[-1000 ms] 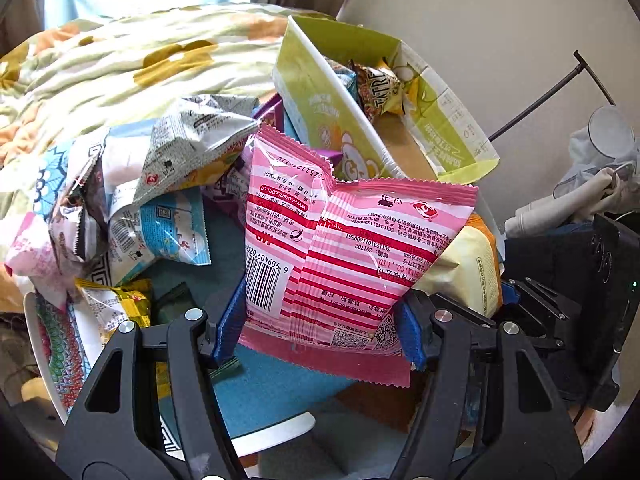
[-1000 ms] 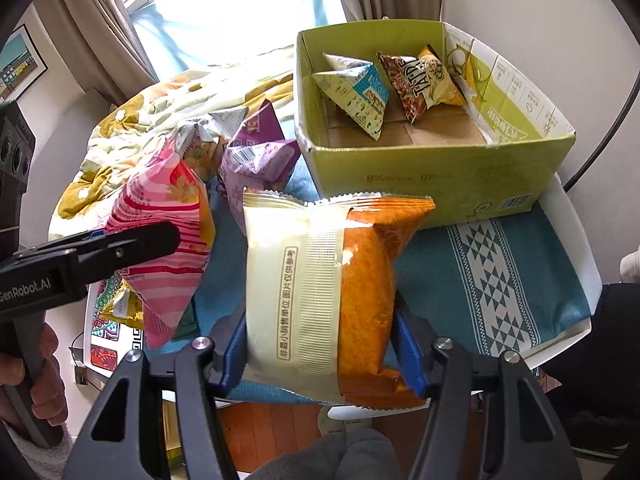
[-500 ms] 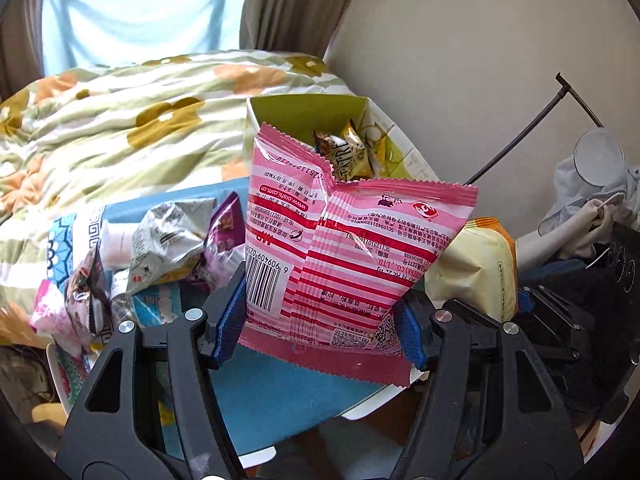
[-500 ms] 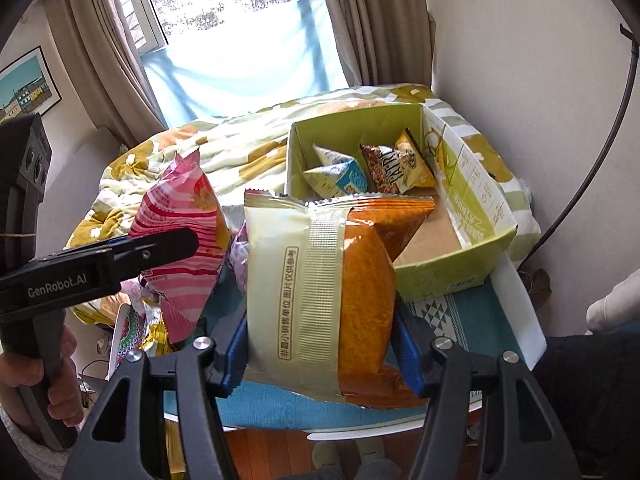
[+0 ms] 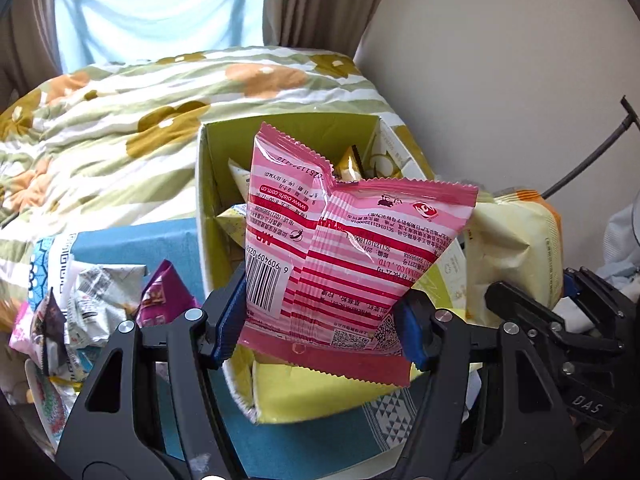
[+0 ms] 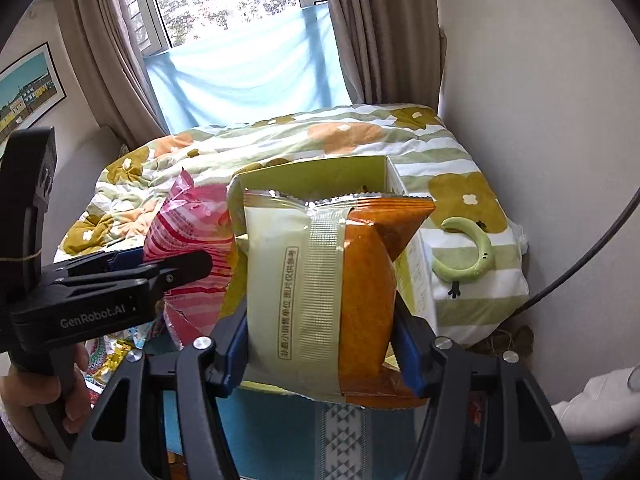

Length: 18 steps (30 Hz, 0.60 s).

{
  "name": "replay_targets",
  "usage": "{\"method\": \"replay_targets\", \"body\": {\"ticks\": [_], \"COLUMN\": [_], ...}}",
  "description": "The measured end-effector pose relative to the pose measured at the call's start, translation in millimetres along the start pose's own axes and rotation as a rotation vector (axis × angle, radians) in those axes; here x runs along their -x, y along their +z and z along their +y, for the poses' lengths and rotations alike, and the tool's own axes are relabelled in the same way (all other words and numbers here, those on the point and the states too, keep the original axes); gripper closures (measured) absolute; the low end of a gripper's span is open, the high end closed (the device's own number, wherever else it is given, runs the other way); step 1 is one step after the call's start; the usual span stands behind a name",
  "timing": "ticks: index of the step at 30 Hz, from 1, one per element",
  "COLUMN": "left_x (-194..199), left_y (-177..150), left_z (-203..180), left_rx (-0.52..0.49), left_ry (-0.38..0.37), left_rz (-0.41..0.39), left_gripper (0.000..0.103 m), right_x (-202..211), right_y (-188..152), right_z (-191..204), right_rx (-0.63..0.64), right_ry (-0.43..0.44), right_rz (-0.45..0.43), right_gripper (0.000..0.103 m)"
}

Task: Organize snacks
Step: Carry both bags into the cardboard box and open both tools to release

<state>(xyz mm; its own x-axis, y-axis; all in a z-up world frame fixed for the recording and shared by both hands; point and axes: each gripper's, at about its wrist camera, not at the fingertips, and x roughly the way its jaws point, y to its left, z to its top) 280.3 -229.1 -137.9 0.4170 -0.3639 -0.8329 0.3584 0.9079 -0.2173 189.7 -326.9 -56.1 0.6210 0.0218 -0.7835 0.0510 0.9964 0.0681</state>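
My left gripper (image 5: 318, 328) is shut on a pink striped snack bag (image 5: 344, 256) and holds it upright above the near end of the green cardboard box (image 5: 208, 184). The bag also shows in the right wrist view (image 6: 192, 240). My right gripper (image 6: 320, 352) is shut on a cream and orange snack bag (image 6: 320, 288), held in front of the same box (image 6: 312, 172); this bag shows at the right in the left wrist view (image 5: 516, 248). Several small packets (image 5: 236, 220) lie inside the box.
Loose snack packets (image 5: 104, 300) are piled on the teal tablecloth (image 5: 132, 240) left of the box. A flowered quilt (image 5: 160, 100) lies behind. A green curved toy (image 6: 468, 256) rests on the quilt right of the box. The wall is on the right.
Both grippers have risen and tilted with their bags, so the box now appears lower and closer in front of them. Both grips are unchanged.
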Motion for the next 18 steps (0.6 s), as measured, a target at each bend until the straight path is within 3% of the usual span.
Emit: {"method": "replay_targets", "body": {"ticks": [4,6,8,18], "left_x": [-41,-55,-61,-33], "left_y": [7,9,9,-12], "left_z": [-11,-14,-14,-5], "left_rx": [0.019,0.012,0.015,0.033], "left_ry": [0.054,0.108,0.144,0.228], "left_rz": [0.045,0.051,0.047,0.046], "left_gripper": [0.042,0.032,0.006,0.004], "right_x": [-23,-33,-41,-62], "right_y": [14,19,23,32], "right_z": [-33,-45,-53,-60], "right_rx": [0.015,0.019,0.02,0.027], "right_ry": [0.031,0.047,0.067,0.15], "right_rz": [0.044,0.06,0.075,0.11], "right_gripper": [0.046,0.046,0.046,0.046]}}
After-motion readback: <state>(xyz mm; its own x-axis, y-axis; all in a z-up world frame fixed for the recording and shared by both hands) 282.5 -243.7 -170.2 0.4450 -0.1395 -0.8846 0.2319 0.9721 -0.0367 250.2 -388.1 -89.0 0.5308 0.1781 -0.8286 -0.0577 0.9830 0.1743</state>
